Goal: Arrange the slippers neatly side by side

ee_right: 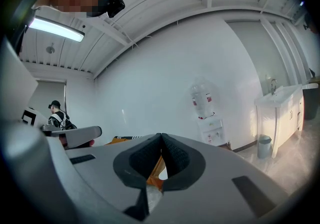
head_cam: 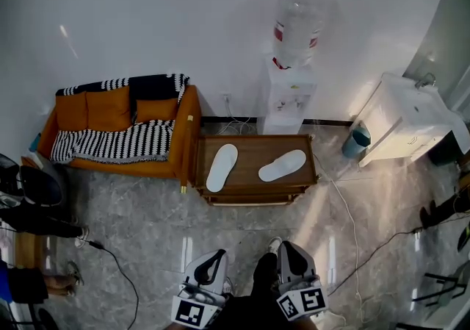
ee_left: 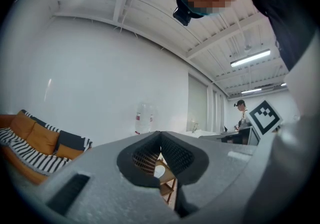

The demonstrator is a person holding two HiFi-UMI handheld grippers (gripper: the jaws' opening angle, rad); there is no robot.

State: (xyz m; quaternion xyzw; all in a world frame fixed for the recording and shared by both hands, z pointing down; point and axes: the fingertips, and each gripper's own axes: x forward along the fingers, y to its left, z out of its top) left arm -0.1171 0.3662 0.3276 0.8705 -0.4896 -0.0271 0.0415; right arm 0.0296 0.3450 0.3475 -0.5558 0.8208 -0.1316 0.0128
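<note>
Two white slippers lie on a low wooden table [head_cam: 253,190] in the head view. The left slipper [head_cam: 221,167] lies nearly lengthwise; the right slipper [head_cam: 282,165] is slanted, a gap apart from it. My left gripper [head_cam: 214,256] and right gripper [head_cam: 283,247] are held low at the bottom of the view, well short of the table, both shut and empty. In the left gripper view the shut jaws [ee_left: 160,134] point up toward the room, with a sliver of table and slipper [ee_left: 159,171] showing through them. The right gripper [ee_right: 161,136] is likewise shut with nothing in it.
An orange sofa [head_cam: 117,130] with striped cushions stands left of the table. A water dispenser [head_cam: 291,79] is behind it, a white cabinet with sink [head_cam: 407,119] and a blue bin [head_cam: 355,140] at right. Cables [head_cam: 352,226] run over the grey floor. A person [ee_left: 242,113] stands far off.
</note>
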